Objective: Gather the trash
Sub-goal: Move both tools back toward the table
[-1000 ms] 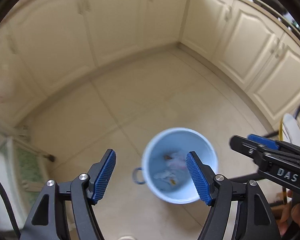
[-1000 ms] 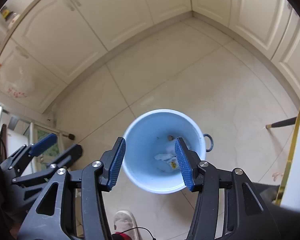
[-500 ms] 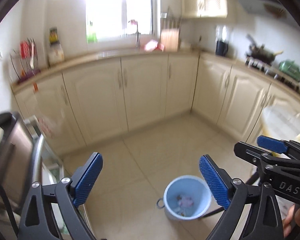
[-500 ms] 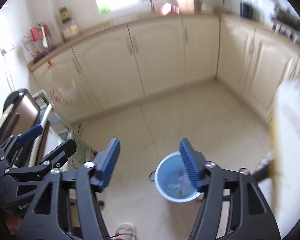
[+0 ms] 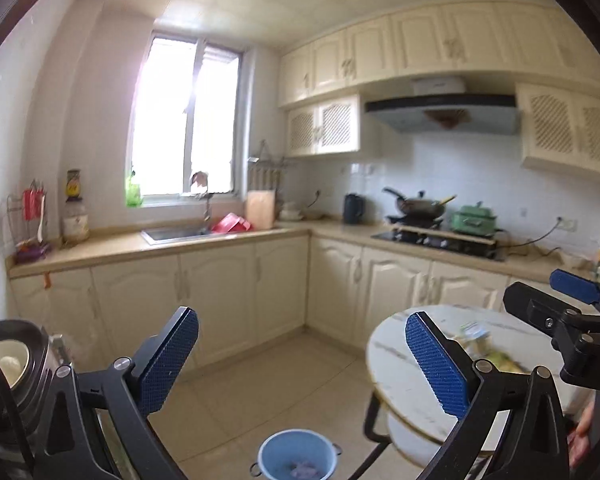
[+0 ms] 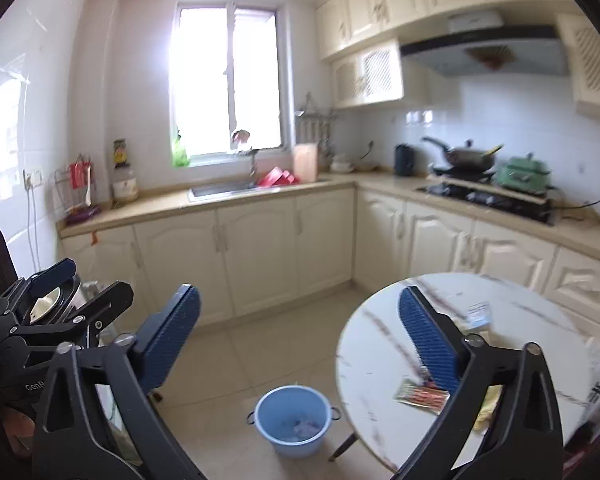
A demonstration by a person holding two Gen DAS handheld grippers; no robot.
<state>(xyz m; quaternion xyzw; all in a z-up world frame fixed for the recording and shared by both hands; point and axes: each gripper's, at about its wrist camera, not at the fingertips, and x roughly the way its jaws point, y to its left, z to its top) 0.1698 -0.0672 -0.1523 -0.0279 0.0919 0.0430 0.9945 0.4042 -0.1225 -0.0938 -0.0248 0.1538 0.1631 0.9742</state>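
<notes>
Both grippers have swung up from the blue bucket [image 6: 293, 420] to face the kitchen, and the bucket now sits low on the tiled floor beside the round marble table [image 6: 380, 360], crumpled scraps inside. The left gripper [image 5: 300, 364] is opening, nothing between its blue pads; the right gripper [image 6: 300, 340] is opening too, likewise empty. Trash lies on the tabletop: a red-printed wrapper [image 6: 420, 394] near the rim, partly hidden behind the right gripper's finger, and a blurred packet [image 6: 478, 314] farther in. Cream cabinets [image 6: 256, 248] line the walls beyond, with a sink [image 6: 220, 190] under the window and a wok [image 6: 468, 156] on the stove.
</notes>
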